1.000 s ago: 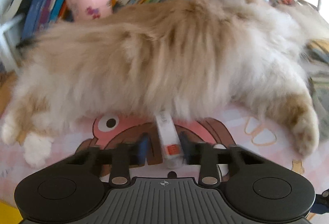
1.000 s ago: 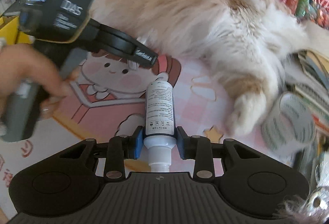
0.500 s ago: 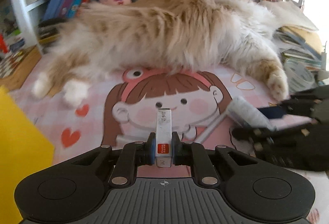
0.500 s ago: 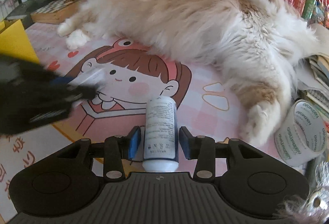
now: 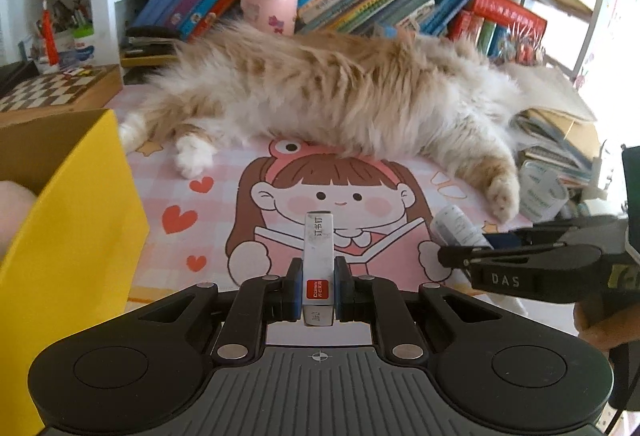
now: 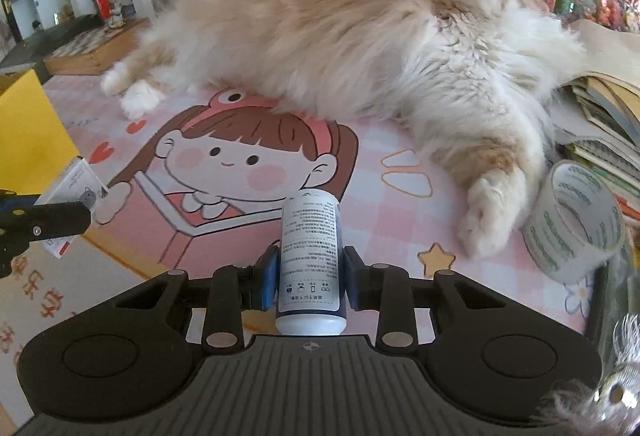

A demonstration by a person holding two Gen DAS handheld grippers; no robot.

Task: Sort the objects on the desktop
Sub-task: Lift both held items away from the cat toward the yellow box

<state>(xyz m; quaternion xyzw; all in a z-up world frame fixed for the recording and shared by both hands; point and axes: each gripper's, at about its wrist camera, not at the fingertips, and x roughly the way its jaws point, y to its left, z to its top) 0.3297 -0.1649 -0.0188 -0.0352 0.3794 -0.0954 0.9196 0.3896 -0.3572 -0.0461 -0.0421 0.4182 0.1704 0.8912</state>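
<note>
Yellow card marks the likely goal: a yellow box [image 5: 68, 236] stands open at the left edge of the desk [image 5: 168, 191], and the left gripper [image 5: 318, 290] is clamped on a small white staple box [image 5: 319, 256] with a red label, held clear of the pink cartoon mat just beside that box; the right gripper [image 6: 308, 282] has its jaws closing on a white bottle [image 6: 310, 260] with a printed label, the bottle between the pads and, as far as I can judge, already pinched. A long-haired ginger-and-white cat [image 5: 340, 91] lies stretched across the far side of the mat, one hind paw near a roll of clear tape [image 6: 574, 224] at the right; books line the shelf behind. To do this step well, I would carry the staple box over the rim of the yellow box before letting go, keeping it level so it does not slip from the narrow grip; lower it inside rather than dropping it from above. The bottle hand should wait its turn, so the two grippers do not meet over the opening; both should keep low and slow on the near side, away from the cat's paws.
</note>
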